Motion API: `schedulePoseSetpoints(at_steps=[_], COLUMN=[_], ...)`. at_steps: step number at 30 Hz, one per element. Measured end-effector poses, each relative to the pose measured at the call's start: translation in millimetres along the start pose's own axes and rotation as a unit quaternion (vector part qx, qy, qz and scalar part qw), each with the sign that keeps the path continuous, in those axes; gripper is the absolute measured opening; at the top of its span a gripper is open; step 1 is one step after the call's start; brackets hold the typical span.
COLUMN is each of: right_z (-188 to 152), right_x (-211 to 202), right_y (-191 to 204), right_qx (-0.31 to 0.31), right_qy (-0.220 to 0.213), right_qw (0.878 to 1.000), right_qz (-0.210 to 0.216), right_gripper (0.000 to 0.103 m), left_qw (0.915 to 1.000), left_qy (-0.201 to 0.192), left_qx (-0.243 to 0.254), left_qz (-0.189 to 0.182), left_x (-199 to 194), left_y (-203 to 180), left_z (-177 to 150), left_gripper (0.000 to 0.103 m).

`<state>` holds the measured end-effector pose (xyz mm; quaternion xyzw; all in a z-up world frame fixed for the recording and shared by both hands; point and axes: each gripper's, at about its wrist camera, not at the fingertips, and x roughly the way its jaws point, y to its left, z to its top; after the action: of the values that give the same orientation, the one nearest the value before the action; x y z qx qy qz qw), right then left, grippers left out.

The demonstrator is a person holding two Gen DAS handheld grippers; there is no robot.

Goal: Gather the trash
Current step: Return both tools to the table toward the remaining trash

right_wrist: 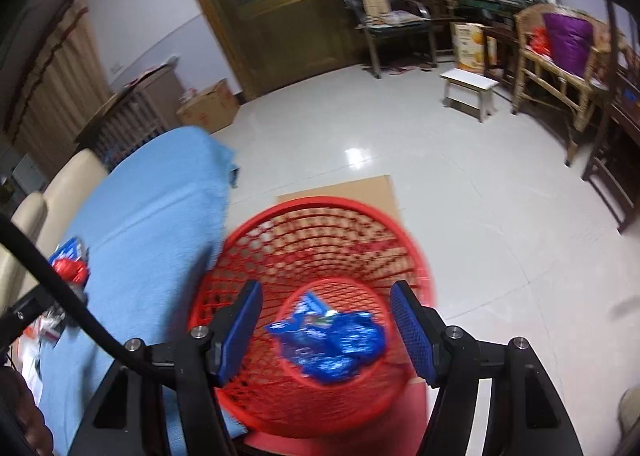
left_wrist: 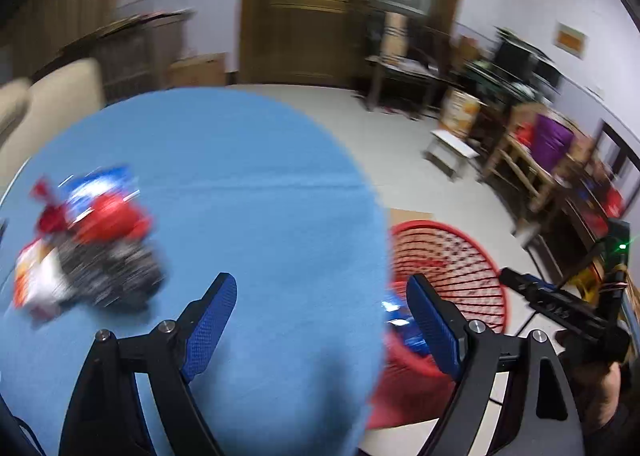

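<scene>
A blurred pile of snack wrappers (left_wrist: 92,248), red, blue, white and black, lies on the left of the blue-clothed round table (left_wrist: 260,175). My left gripper (left_wrist: 320,282) hangs open over the table's right edge with nothing between its fingers. Beside the table on the floor stands a red mesh basket (right_wrist: 320,203) with blue wrappers (right_wrist: 332,340) lying in its bottom. My right gripper (right_wrist: 326,288) is held open above the basket's mouth, its pads touching nothing. The pile (right_wrist: 70,268) also shows at the far left of the right wrist view.
A flat cardboard sheet (right_wrist: 360,187) lies under the basket. Beige chair backs (left_wrist: 60,95) stand behind the table. A white stool (right_wrist: 470,87), wooden chairs (right_wrist: 560,55) and a cardboard box (right_wrist: 208,105) stand around the tiled floor.
</scene>
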<state>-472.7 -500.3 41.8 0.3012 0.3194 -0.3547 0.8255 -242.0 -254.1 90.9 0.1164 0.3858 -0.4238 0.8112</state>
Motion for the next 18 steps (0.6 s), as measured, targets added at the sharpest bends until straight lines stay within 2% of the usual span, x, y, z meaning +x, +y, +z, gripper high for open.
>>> schedulePoseSetpoints(at_steps=[4, 9, 15, 18], right_z=[-6.3, -15.9, -26.7, -30.8], right_x=[5.6, 8.8, 9.9, 11.2], right_y=[48.2, 119.2, 211.8, 255.8], right_qx=[-0.047, -0.124, -0.211, -0.258], right_qy=[0.016, 0.038, 0.06, 0.062], right_qw=[0.998, 0.989, 0.967, 0.951], right_qz=[0.028, 0.068, 0.132, 0.156], right_gripper=[0.07, 0.07, 0.07, 0.071], left_qw=[0.9969, 0.9868, 0.9736, 0.9694], left_qy=[-0.004, -0.012, -0.028, -0.029], left_qx=[-0.069, -0.139, -0.198, -0.215], left_qz=[0.036, 0.083, 0.111, 0.114], left_x=[-18.6, -42.6, -66.1, -70.0], left_y=[57.3, 124.8, 174.9, 187.2], left_z=[-21.5, -51.8, -79.5, -86.8], left_gripper=[0.087, 0.087, 0.087, 0.087])
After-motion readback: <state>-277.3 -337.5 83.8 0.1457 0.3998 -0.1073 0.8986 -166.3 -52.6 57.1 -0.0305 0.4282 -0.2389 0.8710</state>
